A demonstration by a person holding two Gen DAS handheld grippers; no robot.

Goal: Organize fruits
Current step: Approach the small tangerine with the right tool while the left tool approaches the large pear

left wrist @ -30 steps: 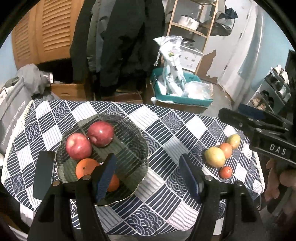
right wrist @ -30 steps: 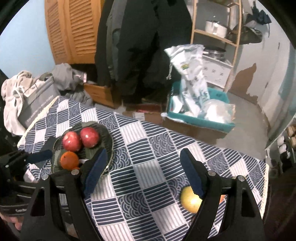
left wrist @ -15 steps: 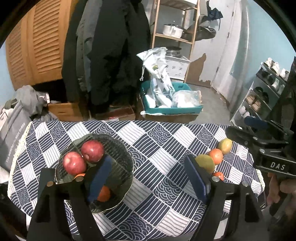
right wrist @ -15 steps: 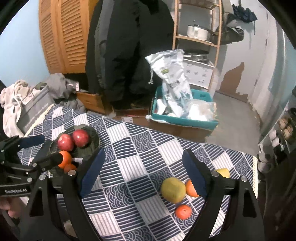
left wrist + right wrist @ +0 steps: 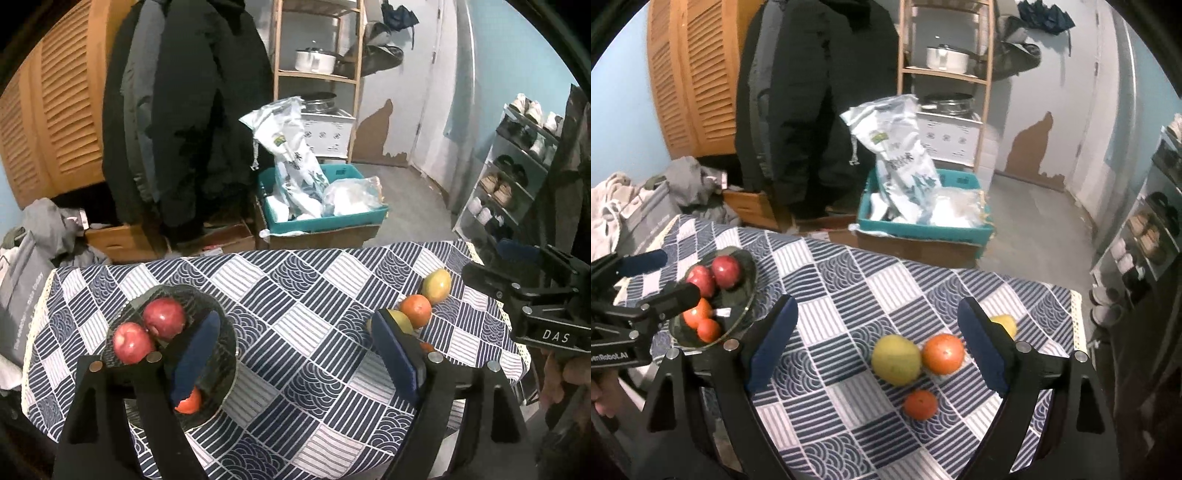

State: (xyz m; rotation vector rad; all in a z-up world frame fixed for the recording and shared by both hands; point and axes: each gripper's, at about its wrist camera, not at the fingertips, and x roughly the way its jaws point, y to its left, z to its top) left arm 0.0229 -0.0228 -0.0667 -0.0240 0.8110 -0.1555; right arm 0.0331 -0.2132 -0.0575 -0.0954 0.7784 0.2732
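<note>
A dark glass bowl (image 5: pixel 231 343) on the left of the patterned table holds two red apples (image 5: pixel 164 319) and an orange (image 5: pixel 188 400); the bowl (image 5: pixel 750 273) also shows in the right wrist view. My left gripper (image 5: pixel 295 321) hangs open above the table, with its left finger in front of the bowl. Loose fruit lies at the right: a yellow-green fruit (image 5: pixel 895 360), an orange (image 5: pixel 942 353), a small orange (image 5: pixel 920 404) and a yellow fruit (image 5: pixel 1004 323) half hidden by a finger. My right gripper (image 5: pixel 877 306) is open above them and holds nothing.
The tablecloth (image 5: pixel 303 295) ends at a lace edge (image 5: pixel 1078 325) on the right. Beyond the table stand a teal crate (image 5: pixel 923 229) with plastic bags, hanging coats (image 5: pixel 192 110), a wooden shelf (image 5: pixel 945 74) and a shoe rack (image 5: pixel 517 166). A hand (image 5: pixel 565 376) holds the right gripper.
Both grippers have drawn back from the table and their jaws have widened. The right view has swung right, bringing the loose fruit between its fingers.
</note>
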